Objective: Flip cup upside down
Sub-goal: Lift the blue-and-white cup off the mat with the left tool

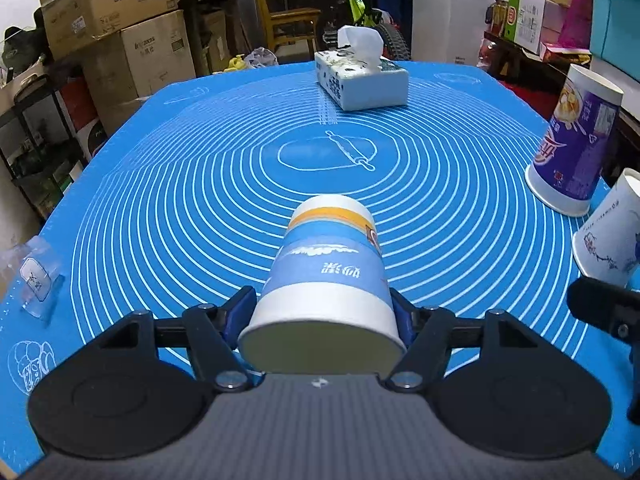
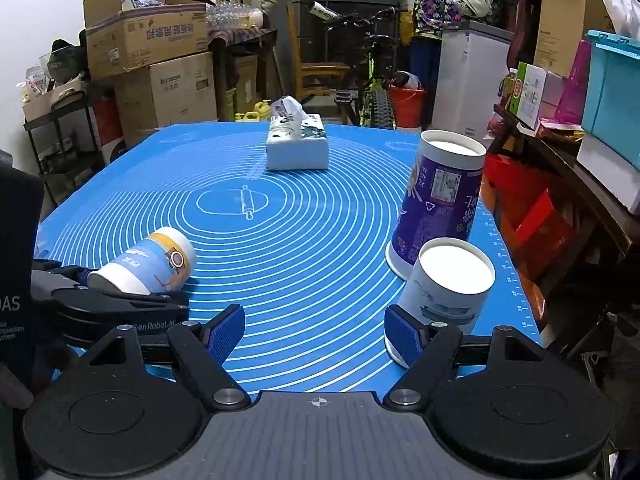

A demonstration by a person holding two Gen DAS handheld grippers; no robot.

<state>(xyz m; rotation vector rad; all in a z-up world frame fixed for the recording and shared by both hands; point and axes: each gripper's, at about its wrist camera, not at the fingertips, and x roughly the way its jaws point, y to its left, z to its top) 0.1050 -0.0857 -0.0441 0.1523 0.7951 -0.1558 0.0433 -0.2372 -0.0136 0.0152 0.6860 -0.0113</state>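
Note:
My left gripper [image 1: 322, 312] is shut on a blue-and-white paper cup [image 1: 326, 268], which lies tilted on its side with its base towards the camera and its far end low over the blue mat [image 1: 200, 184]. The right wrist view shows the same cup [image 2: 148, 262] held in the left gripper [image 2: 120, 300] at the left. My right gripper [image 2: 316, 330] is open and empty, its right finger just beside a small white cup [image 2: 448, 284] that stands upside down.
A tall purple cup [image 2: 436, 200] stands upside down behind the white cup, also in the left wrist view [image 1: 572, 156]. A tissue box [image 1: 360, 80] sits at the mat's far side. A clear plastic stand [image 1: 38, 280] is at the left edge. Boxes and shelves surround the table.

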